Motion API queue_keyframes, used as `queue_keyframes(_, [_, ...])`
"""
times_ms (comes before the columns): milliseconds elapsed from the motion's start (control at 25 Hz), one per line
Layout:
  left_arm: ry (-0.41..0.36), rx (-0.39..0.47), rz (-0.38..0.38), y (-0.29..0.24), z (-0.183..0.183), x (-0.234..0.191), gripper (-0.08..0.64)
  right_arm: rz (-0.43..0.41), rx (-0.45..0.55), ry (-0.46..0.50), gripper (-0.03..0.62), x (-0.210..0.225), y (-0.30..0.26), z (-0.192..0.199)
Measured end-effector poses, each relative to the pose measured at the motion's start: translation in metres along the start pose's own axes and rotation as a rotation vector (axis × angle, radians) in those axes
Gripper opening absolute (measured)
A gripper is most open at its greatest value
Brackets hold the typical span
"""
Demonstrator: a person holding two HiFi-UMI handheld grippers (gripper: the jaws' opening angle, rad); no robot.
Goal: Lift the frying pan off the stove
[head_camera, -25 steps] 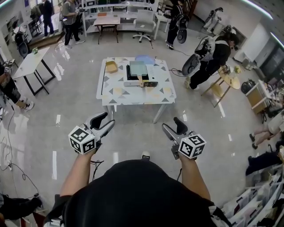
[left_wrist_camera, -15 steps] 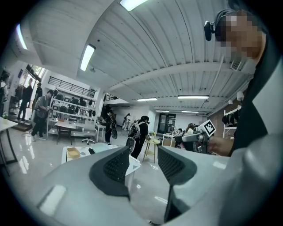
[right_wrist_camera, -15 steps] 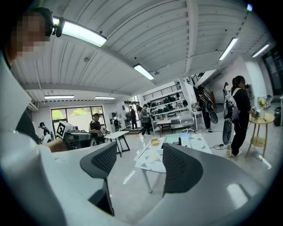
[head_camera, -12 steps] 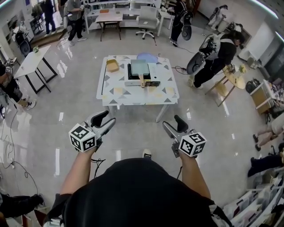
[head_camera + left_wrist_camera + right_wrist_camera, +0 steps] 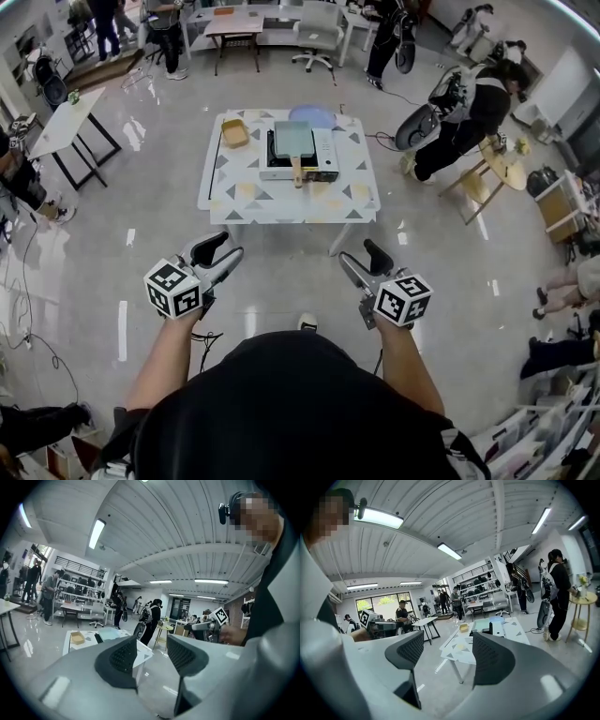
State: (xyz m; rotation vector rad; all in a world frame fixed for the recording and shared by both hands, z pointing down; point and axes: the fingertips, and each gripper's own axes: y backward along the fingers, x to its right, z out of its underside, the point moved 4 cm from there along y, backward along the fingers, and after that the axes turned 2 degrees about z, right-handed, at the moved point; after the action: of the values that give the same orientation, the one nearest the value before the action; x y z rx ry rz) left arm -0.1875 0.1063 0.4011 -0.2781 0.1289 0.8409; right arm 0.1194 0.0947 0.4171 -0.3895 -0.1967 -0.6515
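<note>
A stretch of glossy floor (image 5: 281,281) lies between both sets of jaws and the patterned white table (image 5: 244,197), which stands ahead of them and well apart. Beyond the table, a person (image 5: 464,108) bends forward to the right of the right gripper's line, near a small round table (image 5: 506,169). A white side table (image 5: 66,127) stands off to the left of the left gripper's line, and an office chair (image 5: 314,33) sits farther back. Both forearms are extended forward at waist level, roughly parallel. The left gripper (image 5: 223,251) and the right gripper (image 5: 358,255) point ahead, marker cubes nearest the body. Each gripper view shows its jaws standing apart with nothing between the pads. On the table a portable stove (image 5: 323,155) carries the square frying pan (image 5: 292,141), whose handle (image 5: 297,173) points back toward the grippers. The pan lies ahead of the jaws, roughly midway between their two lines, out of contact with either. A small yellow tray (image 5: 234,134) lies just left of the stove.
</note>
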Motion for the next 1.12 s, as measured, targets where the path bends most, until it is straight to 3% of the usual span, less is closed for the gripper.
queue_keyframes(1120, [0.086, -0.051, -0.048, -0.106, -0.004, -0.036, 0.199, -0.078, -0.058, -0.029, 0.351, 0.118, -0.068, -0.034])
